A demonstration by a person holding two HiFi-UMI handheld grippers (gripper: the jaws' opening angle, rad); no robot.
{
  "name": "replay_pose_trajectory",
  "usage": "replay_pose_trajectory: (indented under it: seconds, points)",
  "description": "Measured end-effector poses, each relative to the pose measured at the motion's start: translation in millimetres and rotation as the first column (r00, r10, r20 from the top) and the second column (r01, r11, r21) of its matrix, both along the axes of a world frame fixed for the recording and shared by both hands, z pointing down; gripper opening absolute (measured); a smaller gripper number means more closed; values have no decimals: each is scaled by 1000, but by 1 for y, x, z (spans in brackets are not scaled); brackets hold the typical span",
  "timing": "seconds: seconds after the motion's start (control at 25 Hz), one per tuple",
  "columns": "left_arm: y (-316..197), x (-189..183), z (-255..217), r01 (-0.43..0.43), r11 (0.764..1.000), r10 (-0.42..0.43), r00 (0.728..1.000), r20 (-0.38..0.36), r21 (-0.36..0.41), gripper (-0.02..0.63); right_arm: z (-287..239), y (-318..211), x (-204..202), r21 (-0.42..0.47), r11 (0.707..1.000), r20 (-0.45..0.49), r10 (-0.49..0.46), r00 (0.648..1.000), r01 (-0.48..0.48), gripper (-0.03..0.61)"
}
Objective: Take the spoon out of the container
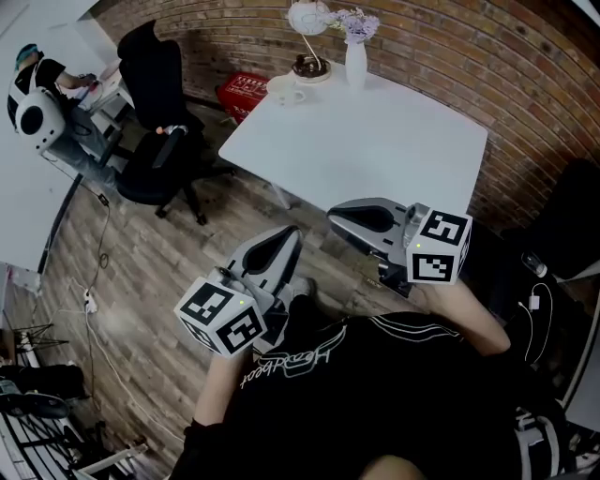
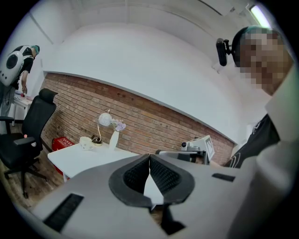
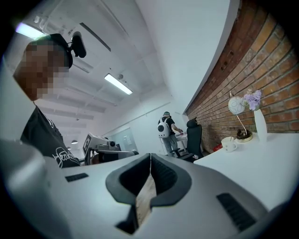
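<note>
A white cup [image 1: 287, 91] stands at the far left corner of the white table [image 1: 375, 150]; it also shows small in the left gripper view [image 2: 85, 142] and the right gripper view [image 3: 229, 144]. No spoon can be made out at this distance. My left gripper [image 1: 286, 239] is held low over the wooden floor, short of the table, shut with nothing between its jaws [image 2: 149, 158]. My right gripper [image 1: 342, 217] hovers at the table's near edge, also shut and empty [image 3: 150, 158].
Beside the cup stand a white vase with pale flowers [image 1: 356, 56], a globe lamp [image 1: 309, 19] and a dark dish [image 1: 309, 67]. A black office chair [image 1: 159, 141] and a red crate [image 1: 246, 92] are left of the table. A person stands far left [image 1: 37, 94]. A brick wall is behind.
</note>
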State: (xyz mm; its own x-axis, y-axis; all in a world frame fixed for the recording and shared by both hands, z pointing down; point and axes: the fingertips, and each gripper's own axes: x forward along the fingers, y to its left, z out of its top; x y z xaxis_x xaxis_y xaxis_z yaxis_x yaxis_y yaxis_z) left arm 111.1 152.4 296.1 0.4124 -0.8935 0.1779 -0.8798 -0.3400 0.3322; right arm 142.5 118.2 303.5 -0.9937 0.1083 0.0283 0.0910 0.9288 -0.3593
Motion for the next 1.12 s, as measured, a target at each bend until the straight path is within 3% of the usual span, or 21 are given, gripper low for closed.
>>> replay_pose_trajectory:
  seconds: [0.6,0.8,1.12]
  points:
    - [-127,-207,-1,-189,981,185,979,-80,-38,5,-8,-128,-192,-21,975,-34,218,975,-219,-2]
    - [-147,-242,5,-233,972,230,970,-77,-37,5,1,-145,-217,-11,963,-58,267,962,-268,-2]
    - [-180,-268,10,-209,978,207,975,-85,-11,5,8,-174,-233,-18,955,-56,294,954,-295,-2]
